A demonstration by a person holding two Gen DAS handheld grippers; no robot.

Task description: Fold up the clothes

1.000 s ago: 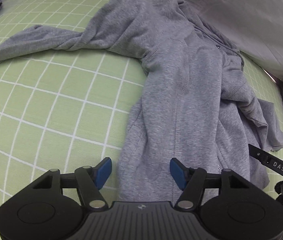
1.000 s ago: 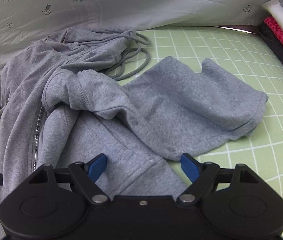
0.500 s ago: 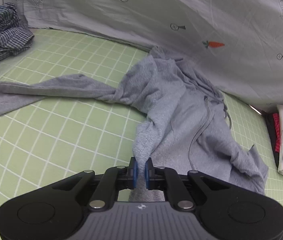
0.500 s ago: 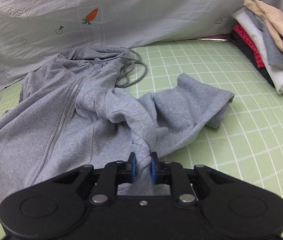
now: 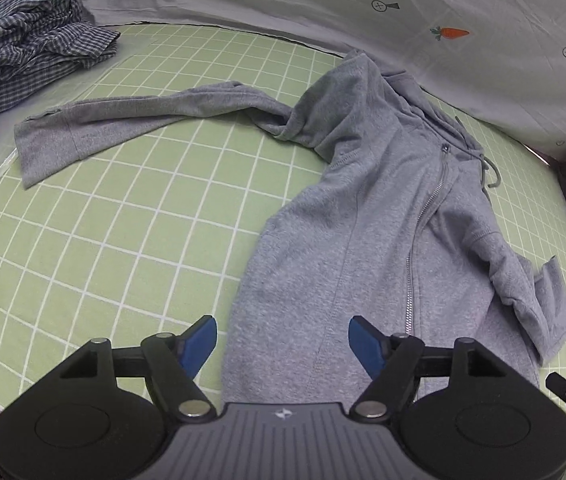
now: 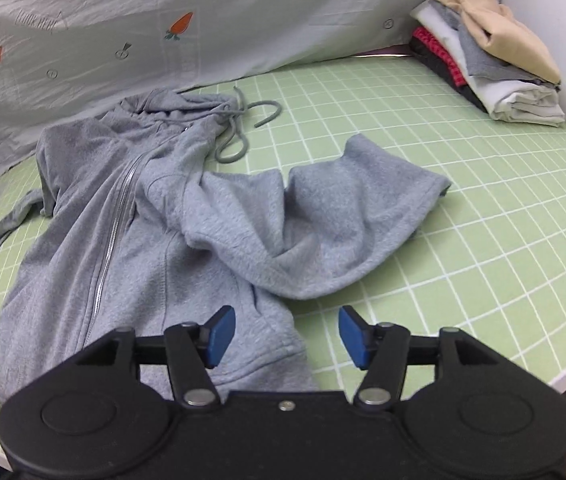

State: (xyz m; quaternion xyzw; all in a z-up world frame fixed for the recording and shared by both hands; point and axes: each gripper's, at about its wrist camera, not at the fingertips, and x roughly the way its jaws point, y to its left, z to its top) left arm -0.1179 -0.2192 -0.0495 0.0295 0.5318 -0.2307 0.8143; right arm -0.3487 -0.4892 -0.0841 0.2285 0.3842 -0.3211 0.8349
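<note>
We hold both grippers w/ fingers spread wide, nothing between the blue pads. Left gripper (image 5: 283, 338) hangs over the hem of the grey zip hoodie (image 5: 367, 216); the hem's left edge runs up just inside our left pad (image 5: 199, 338), fabric fills the gap, and the right pad (image 5: 365, 346) sits over cloth near the zipper (image 5: 423, 220). Ahead and to the left of the fingers one sleeve (image 5: 131, 124) stretches flat across the green grid mat (image 5: 115, 232). Far left beyond it: a crumpled checked shirt (image 5: 23, 44).

Right gripper (image 6: 286, 336) hovers at the hoodie (image 6: 95, 248) hem's right corner; cloth lies under the left pad (image 6: 221, 334), bare mat (image 6: 503, 208) under the right pad (image 6: 353, 336). Straight ahead of the fingers the other sleeve (image 6: 335, 228) lies bunched and folded over itself. Drawstrings (image 6: 239, 132) curl further ahead. Far right: folded clothes stack (image 6: 495, 64). Carrot-print sheet (image 6: 243, 16) behind everything.
</note>
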